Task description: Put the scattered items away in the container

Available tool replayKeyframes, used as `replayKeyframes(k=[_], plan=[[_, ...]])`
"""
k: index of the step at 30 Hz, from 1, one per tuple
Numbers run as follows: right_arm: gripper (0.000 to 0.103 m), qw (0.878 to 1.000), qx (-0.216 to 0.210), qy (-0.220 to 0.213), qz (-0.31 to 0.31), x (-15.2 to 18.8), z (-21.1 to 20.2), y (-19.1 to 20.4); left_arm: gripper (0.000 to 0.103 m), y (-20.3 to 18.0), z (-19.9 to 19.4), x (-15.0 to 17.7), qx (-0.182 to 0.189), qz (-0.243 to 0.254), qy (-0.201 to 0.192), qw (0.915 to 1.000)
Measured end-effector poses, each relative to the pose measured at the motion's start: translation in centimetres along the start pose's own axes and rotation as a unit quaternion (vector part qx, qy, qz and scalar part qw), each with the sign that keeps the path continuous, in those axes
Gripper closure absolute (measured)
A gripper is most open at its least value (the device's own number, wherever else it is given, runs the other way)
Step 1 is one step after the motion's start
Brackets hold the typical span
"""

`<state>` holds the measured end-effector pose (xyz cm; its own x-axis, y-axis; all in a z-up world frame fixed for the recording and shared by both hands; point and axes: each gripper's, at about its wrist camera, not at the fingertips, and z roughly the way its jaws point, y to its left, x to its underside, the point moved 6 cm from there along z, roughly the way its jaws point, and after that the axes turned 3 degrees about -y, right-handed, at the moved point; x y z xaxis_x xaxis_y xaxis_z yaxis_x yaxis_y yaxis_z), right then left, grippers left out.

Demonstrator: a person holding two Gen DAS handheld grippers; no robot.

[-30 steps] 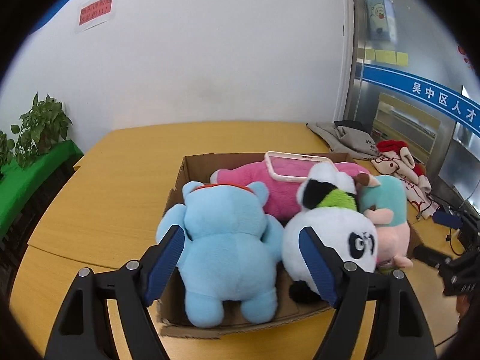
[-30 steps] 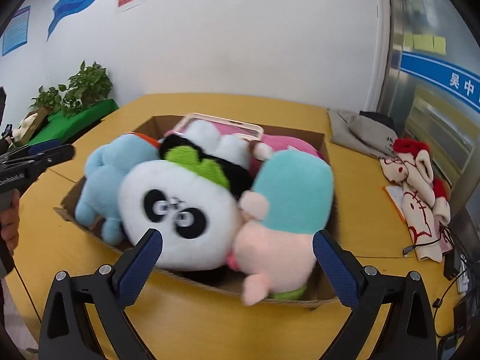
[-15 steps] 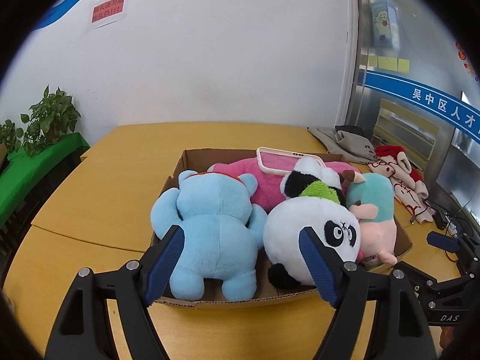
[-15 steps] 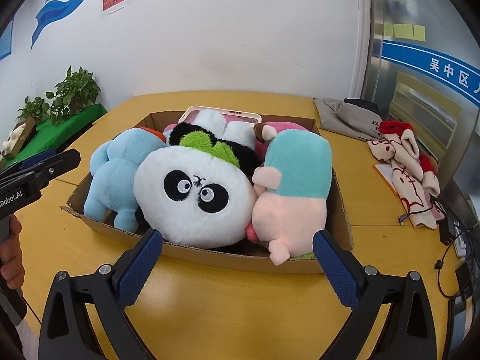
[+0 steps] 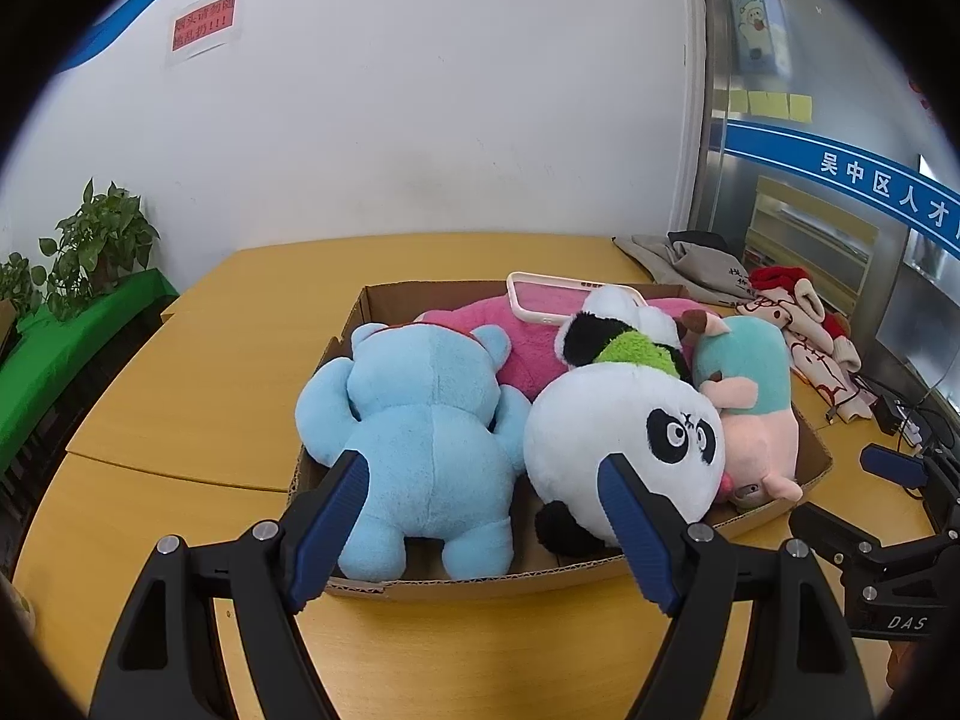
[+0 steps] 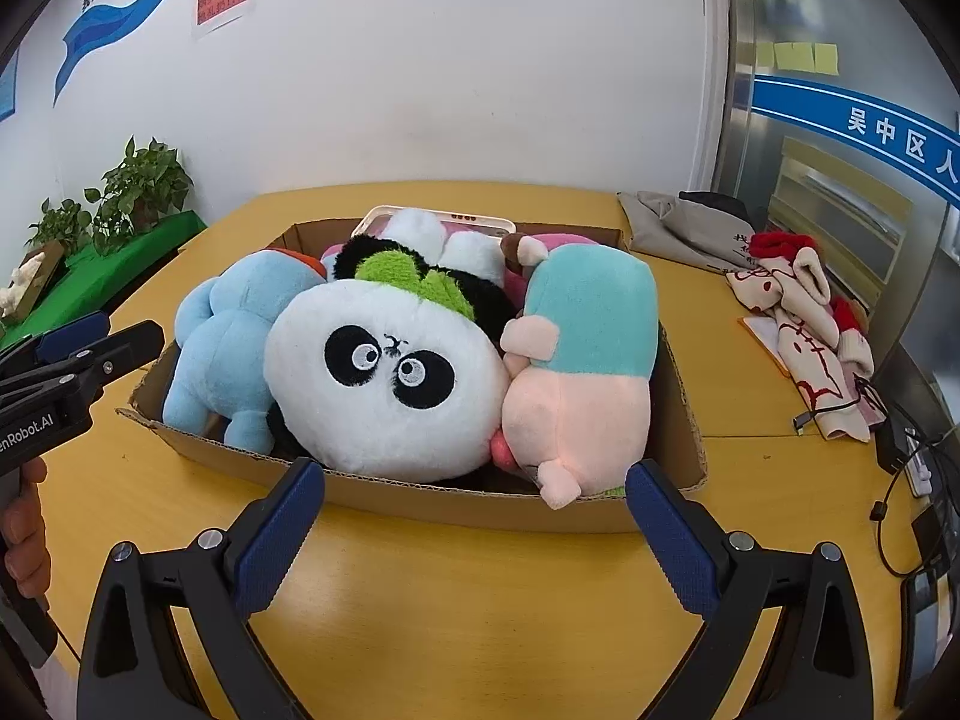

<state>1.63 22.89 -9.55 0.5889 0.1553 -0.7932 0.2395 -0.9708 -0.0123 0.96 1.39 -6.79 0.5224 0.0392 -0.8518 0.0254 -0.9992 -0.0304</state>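
Observation:
A shallow cardboard box (image 5: 456, 585) (image 6: 456, 501) on the yellow table holds several plush toys: a light blue bear (image 5: 420, 420) (image 6: 234, 330) lying face down, a panda (image 5: 624, 438) (image 6: 390, 378), a teal-and-pink pig (image 5: 756, 396) (image 6: 582, 372) and a pink plush (image 5: 528, 336) with a white-rimmed tray (image 5: 558, 300) on it. My left gripper (image 5: 486, 516) is open and empty, just short of the box's near edge. My right gripper (image 6: 474, 525) is open and empty, over the table in front of the box. Each gripper shows at the edge of the other's view.
Grey cloth (image 6: 690, 228) and a red-and-cream plush or cloth heap (image 6: 804, 312) lie on the table right of the box. Cables and a power strip (image 6: 912, 468) sit at the right edge. Potted plants (image 6: 144, 192) on green shelving stand at the left. A white wall is behind.
Both grippers have pulled back and away from the box, so it looks smaller and more table shows in front. The toys have not moved in the box.

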Motion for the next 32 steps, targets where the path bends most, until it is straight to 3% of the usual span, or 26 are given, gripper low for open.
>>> replayKeyframes(k=[32], plan=[[0.001,1.0,-0.002,0.002,0.003,0.7,1.2,-0.3,0.024,-0.9,0.4,1.3,-0.014,0.012,0.016,0.9997]])
